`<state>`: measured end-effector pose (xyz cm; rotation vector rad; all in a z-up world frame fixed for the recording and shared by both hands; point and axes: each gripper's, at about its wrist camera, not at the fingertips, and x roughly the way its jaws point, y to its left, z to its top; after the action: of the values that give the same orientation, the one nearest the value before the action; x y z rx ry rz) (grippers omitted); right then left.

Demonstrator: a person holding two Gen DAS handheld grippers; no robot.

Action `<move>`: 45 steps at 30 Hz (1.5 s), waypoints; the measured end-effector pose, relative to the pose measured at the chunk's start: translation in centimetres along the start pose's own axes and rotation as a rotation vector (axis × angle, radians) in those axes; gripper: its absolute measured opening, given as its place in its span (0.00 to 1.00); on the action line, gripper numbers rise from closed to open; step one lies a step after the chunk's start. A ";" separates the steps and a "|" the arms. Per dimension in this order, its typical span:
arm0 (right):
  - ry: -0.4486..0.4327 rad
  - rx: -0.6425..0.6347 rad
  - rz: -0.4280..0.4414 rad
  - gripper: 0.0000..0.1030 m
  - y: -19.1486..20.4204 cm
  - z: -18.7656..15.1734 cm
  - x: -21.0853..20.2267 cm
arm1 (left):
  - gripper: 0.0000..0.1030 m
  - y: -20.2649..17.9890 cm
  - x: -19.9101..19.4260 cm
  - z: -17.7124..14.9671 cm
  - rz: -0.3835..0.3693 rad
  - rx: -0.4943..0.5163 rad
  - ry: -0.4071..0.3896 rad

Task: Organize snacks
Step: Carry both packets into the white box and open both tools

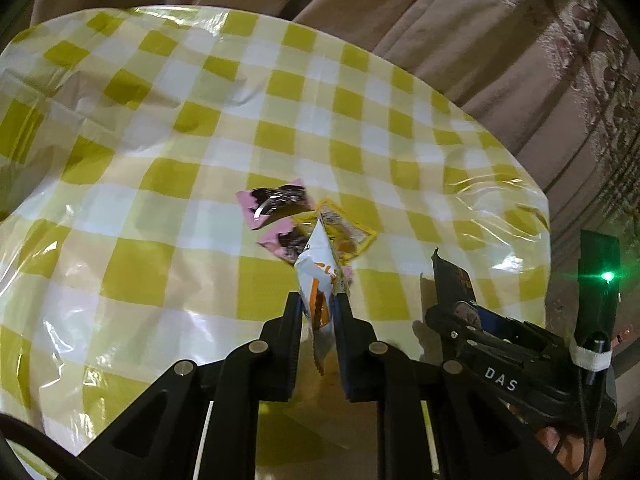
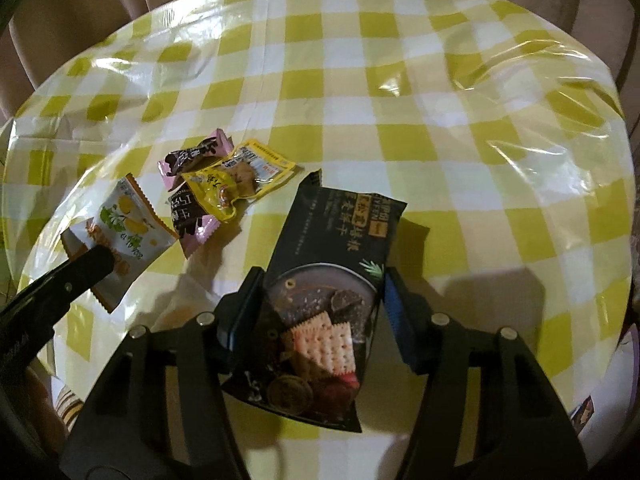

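Note:
My left gripper (image 1: 318, 300) is shut on a white and orange snack packet (image 1: 318, 276), held edge-on above the table; the packet also shows in the right wrist view (image 2: 124, 236). My right gripper (image 2: 322, 284) is shut on a black cracker packet (image 2: 328, 280), seen at the right in the left wrist view (image 1: 454, 284). On the table lies a small pile: two pink and brown packets (image 2: 192, 156) and a yellow packet (image 2: 232, 180). In the left wrist view the pile (image 1: 280, 204) lies just beyond my held packet.
The round table (image 2: 440, 120) has a yellow and white checked cloth under shiny plastic. Beige curtains (image 1: 480, 40) hang behind it. The table edge curves close on the right in the left wrist view.

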<state>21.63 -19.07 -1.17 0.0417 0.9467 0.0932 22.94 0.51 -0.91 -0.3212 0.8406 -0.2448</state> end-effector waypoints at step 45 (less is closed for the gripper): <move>0.146 0.433 -0.223 0.61 -34.2 -19.7 -7.6 | 0.16 -37.8 12.0 -17.4 -0.296 0.677 0.694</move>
<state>3.36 -53.91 -9.18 0.3316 1.0980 -0.3198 14.20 -41.64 -5.98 0.3055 1.3270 -0.9268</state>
